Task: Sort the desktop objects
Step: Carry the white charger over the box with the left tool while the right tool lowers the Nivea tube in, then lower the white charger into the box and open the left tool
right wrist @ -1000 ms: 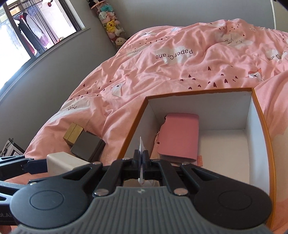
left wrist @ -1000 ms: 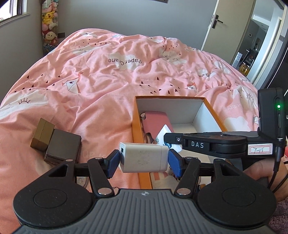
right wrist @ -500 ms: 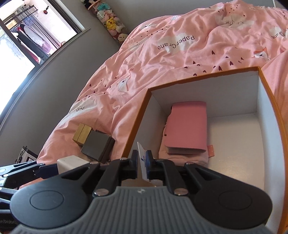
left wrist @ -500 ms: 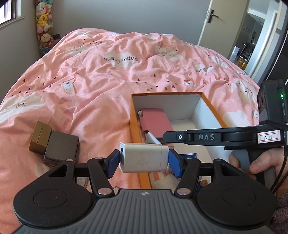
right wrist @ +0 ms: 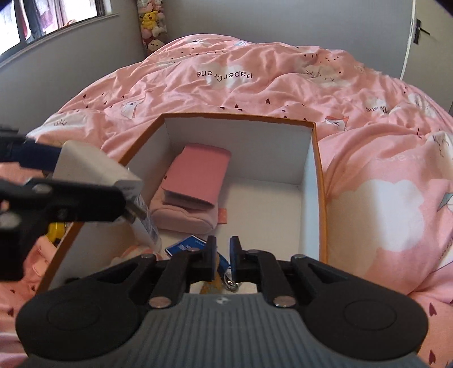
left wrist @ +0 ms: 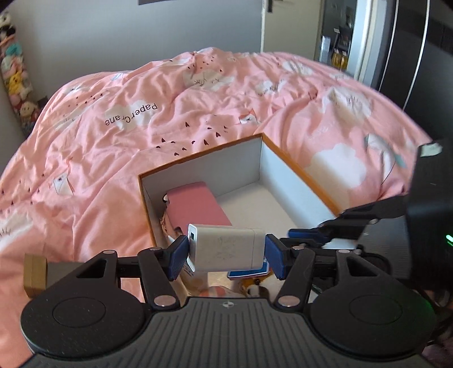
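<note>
My left gripper (left wrist: 226, 253) is shut on a white charger block (left wrist: 226, 246) and holds it over the near left corner of the orange-rimmed white box (left wrist: 286, 158). The charger also shows in the right wrist view (right wrist: 96, 172). A pink wallet (right wrist: 199, 175) lies on a pink pouch (right wrist: 184, 218) inside the box (right wrist: 314, 181). A blue and white card (right wrist: 185, 246) lies on the box floor. My right gripper (right wrist: 222, 254) hangs over the near part of the box, fingers slightly apart and empty.
A gold box (left wrist: 34, 270) and a dark grey box (left wrist: 61, 267) lie on the pink duvet (left wrist: 113, 136) left of the orange box. A key ring (right wrist: 230, 283) and small items lie at the box's near edge. Plush toys (right wrist: 150, 22) hang in the corner.
The right gripper has let go of the white card, which now lies in the box. The left gripper has carried the charger rightward over the box's near left corner.
</note>
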Demonstrator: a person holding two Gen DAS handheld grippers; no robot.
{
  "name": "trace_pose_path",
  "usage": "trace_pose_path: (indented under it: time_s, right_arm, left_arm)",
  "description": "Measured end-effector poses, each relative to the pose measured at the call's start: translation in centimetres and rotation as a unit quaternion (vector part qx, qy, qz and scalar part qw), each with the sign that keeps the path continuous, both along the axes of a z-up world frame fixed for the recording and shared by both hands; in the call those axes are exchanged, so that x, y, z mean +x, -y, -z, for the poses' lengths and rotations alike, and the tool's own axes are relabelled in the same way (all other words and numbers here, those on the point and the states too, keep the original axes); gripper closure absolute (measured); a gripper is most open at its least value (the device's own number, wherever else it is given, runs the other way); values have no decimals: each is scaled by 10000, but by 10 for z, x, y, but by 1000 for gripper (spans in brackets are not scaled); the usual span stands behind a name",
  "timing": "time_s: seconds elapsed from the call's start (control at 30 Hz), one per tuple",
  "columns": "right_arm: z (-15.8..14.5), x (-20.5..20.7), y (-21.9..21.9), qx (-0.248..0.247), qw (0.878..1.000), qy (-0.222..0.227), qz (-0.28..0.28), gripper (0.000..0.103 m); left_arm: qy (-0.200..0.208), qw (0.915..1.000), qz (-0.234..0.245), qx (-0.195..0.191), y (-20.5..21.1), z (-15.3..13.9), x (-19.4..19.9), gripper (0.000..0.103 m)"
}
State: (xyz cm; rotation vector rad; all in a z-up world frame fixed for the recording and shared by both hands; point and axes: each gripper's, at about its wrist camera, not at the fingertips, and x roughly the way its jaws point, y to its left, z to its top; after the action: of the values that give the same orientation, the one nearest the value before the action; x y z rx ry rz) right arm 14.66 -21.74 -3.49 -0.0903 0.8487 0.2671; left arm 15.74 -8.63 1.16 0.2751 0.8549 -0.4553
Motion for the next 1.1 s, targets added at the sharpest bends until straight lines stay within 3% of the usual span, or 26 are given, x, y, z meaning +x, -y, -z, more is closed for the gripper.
trace_pose_path:
  time_s: [0.13, 0.2, 0.5, 0.6, 0.8, 0.93, 1.1]
  right_arm:
    - [4, -4, -1, -537, 9980, 178, -264, 88]
    - [7, -4, 0, -675, 9968, 198, -383, 78]
    - [14, 3, 0, -875, 9936, 191, -689, 77]
    - [15, 5, -1, -1155, 9910, 271, -621, 74]
    - [18, 10, -3, -1423, 9869, 289, -704, 71]
    - [19, 8, -2, -1412, 9863, 286, -798, 70]
    - [19, 9, -3, -1397, 9865, 277, -803, 68]
  left_arm:
    - [-65, 9989, 85, 459, 20, 13, 12, 35]
    - [-137, 9982, 115, 567, 28, 18, 18, 35]
    - [-601, 9920, 118, 1108, 52, 43, 40, 35]
    - [-766, 9886, 63, 1295, 54, 54, 46, 35]
    - [-1162, 9848, -79, 1286, 52, 72, 53, 36]
    - [-1093, 9833, -137, 1447, 54, 74, 56, 38]
    - [-1143, 9845, -134, 1322, 52, 72, 57, 38]
